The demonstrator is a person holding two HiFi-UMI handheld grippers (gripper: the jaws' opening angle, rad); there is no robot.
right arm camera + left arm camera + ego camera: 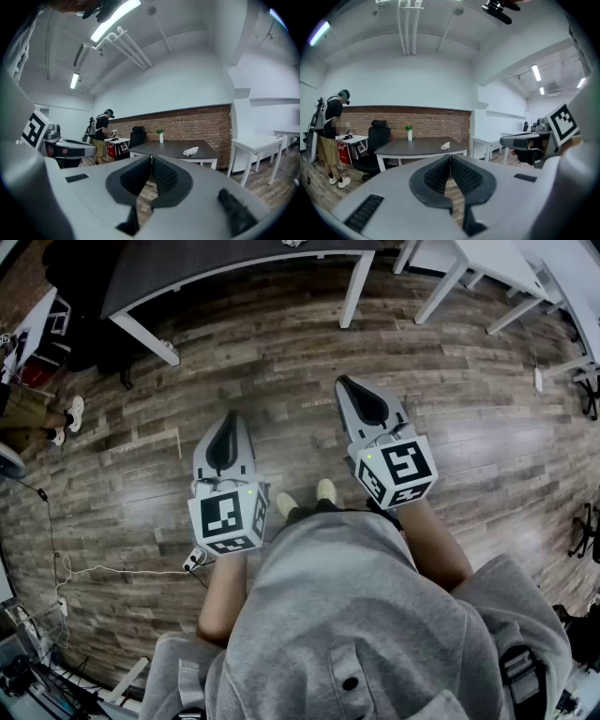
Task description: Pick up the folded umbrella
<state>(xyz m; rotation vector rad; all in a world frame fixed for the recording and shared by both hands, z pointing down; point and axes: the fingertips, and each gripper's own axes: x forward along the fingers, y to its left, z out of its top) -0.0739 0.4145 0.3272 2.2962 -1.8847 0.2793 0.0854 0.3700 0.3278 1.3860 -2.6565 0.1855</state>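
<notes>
left gripper point(450, 157) and right gripper point(151, 158): ribbed black fingers pressed together, nothing in them. pale, rolled-up folded umbrella point(445, 146) lies on the smooth dark tabletop point(412, 147), mid-frame, well beyond the fingertips.

Head cam looks steeply down from above at wood floor point(281, 352), w/ left gripper point(228, 420) & right gripper point(347, 385) close below; each gripper cam sits right behind its own jaws, facing approx level across room, both sharing dark surface point(417, 146) & brick wall point(426, 123).
</notes>
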